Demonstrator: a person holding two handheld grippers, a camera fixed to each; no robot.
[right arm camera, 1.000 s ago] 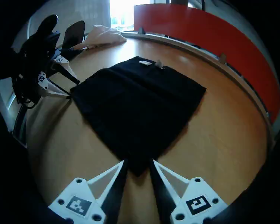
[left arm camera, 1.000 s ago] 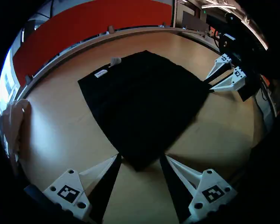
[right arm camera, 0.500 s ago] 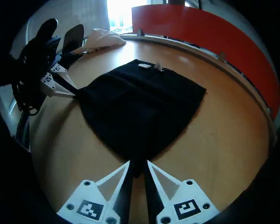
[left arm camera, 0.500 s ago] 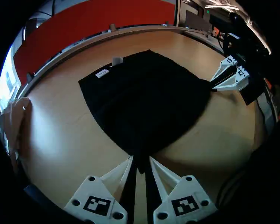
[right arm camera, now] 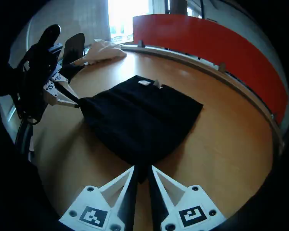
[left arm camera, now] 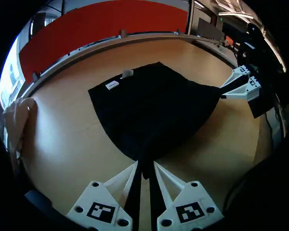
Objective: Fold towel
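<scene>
A black towel (left arm camera: 152, 104) lies on the wooden table (left arm camera: 67, 127), with a white tag (left arm camera: 113, 85) near its far edge. My left gripper (left arm camera: 145, 175) is shut on the towel's near corner, which is lifted off the table. In the right gripper view, my right gripper (right arm camera: 143, 176) is shut on another corner of the black towel (right arm camera: 140, 115), also raised. The right gripper (left arm camera: 222, 93) appears at the right of the left gripper view, pinching its corner. The left gripper (right arm camera: 78, 103) appears at the left of the right gripper view, held by a black-sleeved arm.
A red divider panel (left arm camera: 102, 23) stands along the table's far edge. A pale cloth (right arm camera: 102, 48) lies bunched near the table's far corner, beside black chairs (right arm camera: 73, 42). Bare wood surrounds the towel on all sides.
One second ago my left gripper stood open around the corner; it has since shut on it. Both grippers have lifted their corners, and the near edge of the towel has risen off the table.
</scene>
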